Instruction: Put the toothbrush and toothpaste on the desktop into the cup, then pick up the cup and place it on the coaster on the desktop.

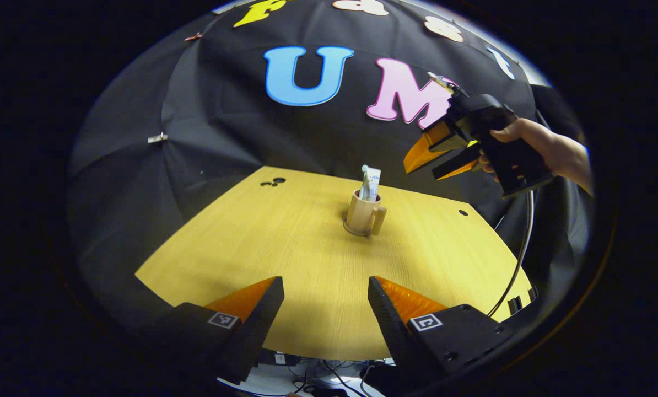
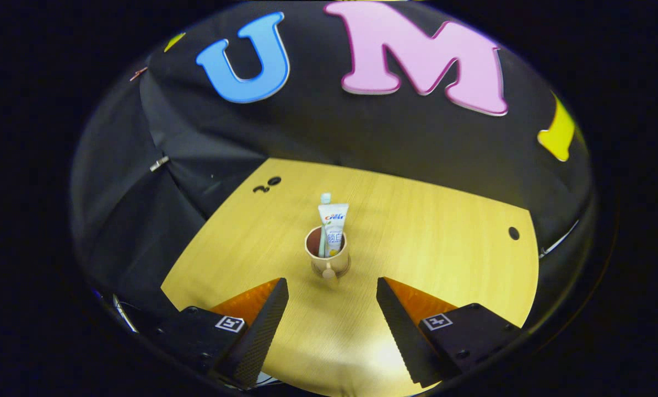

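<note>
Toothpaste (image 2: 333, 227) and toothbrush (image 2: 323, 226) stood in the cup (image 2: 327, 255) at frame centre, seemingly on its coaster (image 1: 356, 230). I held both grippers (image 1: 324, 309) (image 2: 332, 314) released and clear, judging the job done.

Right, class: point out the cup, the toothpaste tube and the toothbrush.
cup (image 2: 327, 261): right gripper view, front wall below the rim.
toothpaste tube (image 2: 333, 223): right gripper view, printed body above the rim.
toothbrush (image 2: 325, 198): right gripper view, its top end.
</note>
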`<action>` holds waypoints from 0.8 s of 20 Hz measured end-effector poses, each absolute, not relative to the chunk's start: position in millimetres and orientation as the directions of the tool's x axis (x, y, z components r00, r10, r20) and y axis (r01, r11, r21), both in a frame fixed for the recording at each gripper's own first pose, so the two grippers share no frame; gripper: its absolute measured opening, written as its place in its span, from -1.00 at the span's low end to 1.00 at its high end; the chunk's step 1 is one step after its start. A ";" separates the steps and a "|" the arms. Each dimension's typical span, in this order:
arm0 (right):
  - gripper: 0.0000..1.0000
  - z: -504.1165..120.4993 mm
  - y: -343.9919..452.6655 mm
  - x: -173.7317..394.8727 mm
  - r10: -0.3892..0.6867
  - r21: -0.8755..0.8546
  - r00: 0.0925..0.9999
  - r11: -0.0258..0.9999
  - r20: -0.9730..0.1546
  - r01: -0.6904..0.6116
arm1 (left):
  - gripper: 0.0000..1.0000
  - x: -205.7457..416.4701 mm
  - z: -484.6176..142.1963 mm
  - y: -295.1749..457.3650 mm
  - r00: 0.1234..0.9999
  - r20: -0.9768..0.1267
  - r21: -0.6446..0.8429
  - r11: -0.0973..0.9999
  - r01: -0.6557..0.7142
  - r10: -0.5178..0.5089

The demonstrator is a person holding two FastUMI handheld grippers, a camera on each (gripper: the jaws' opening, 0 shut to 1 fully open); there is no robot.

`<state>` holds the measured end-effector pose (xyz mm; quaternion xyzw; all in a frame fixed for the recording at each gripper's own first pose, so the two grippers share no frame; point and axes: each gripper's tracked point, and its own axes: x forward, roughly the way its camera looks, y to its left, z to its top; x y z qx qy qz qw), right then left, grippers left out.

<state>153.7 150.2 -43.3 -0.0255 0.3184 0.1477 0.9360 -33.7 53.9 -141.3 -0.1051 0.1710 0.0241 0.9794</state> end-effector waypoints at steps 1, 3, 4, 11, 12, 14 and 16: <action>0.97 -33.4 144.2 141.3 0.262 0.056 0.781 0.958 -0.567 -0.280 | 0.94 -31.5 -131.6 48.4 0.947 -0.321 -0.201 0.978 -0.058 -0.010; 0.96 -20.0 126.7 115.1 0.239 0.054 0.830 0.968 -0.504 -0.246 | 0.95 -32.1 -108.6 45.2 0.961 -0.277 -0.176 0.984 -0.030 -0.021; 0.96 -14.7 118.5 102.3 0.223 0.048 0.855 0.973 -0.468 -0.228 | 0.96 -33.2 -96.1 43.8 0.967 -0.252 -0.164 0.986 -0.021 -0.022; 0.97 9.9 83.4 4.7 0.118 0.049 0.969 0.993 -0.219 -0.110 | 0.95 -40.5 -33.2 23.0 0.992 -0.116 -0.176 0.984 0.031 -0.052; 0.96 3.9 81.5 -8.2 0.109 0.035 0.973 0.994 -0.205 -0.104 | 0.96 -42.2 -24.8 23.6 0.994 -0.097 -0.153 0.988 0.031 -0.046; 0.97 -3.9 77.3 -36.0 0.078 -0.004 0.976 0.997 -0.205 -0.080 | 0.95 -44.8 -12.5 24.8 0.998 -0.051 -0.111 0.994 0.023 -0.029; 0.97 7.1 74.6 -55.6 0.047 -0.025 0.989 0.998 -0.141 -0.051 | 0.95 -50.0 -6.9 14.6 0.999 -0.017 -0.109 0.993 0.039 -0.041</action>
